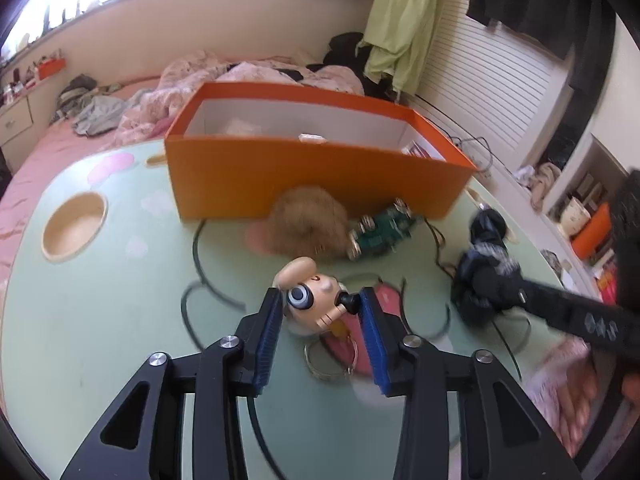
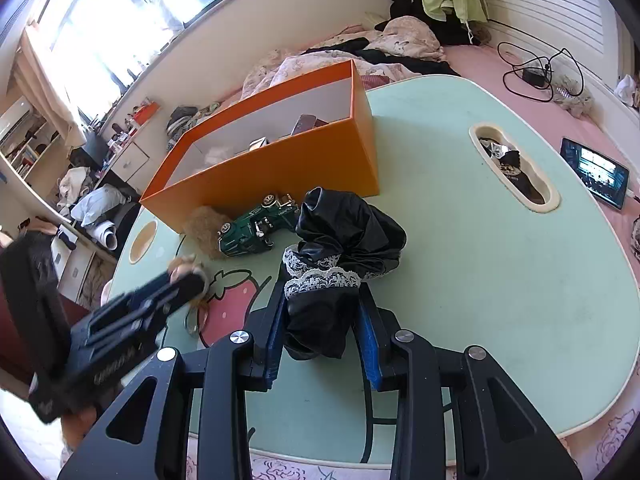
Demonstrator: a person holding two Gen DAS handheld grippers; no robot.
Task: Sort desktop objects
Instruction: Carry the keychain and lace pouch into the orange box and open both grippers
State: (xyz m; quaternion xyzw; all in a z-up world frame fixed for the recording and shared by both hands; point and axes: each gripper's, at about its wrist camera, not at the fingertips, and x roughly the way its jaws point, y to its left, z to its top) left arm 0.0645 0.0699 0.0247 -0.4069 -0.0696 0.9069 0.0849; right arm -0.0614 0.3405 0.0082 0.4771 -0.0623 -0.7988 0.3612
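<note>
The left gripper (image 1: 320, 300) has its blue pads on both sides of a small toy head (image 1: 314, 300) (a cartoon face with one big eye), and the pads press on it, so it is clamped on the head; a key ring (image 1: 330, 360) lies under it on the green table (image 1: 100, 300). Just ahead of this gripper are a brown fluffy ball (image 1: 308, 220) and a green toy car (image 1: 380, 232), touching each other, and behind them stands the orange box (image 1: 312, 180), open on top with some small things inside. The right gripper (image 2: 320, 300) is closed on a black scrunchie (image 2: 340, 248) with white lace trim, whose cloth fills the gap between the pads. For the right gripper the car and the ball are ahead and to the left, near the box wall. Further to its right the table has an oval slot (image 2: 516, 168) with dark things in it.
</note>
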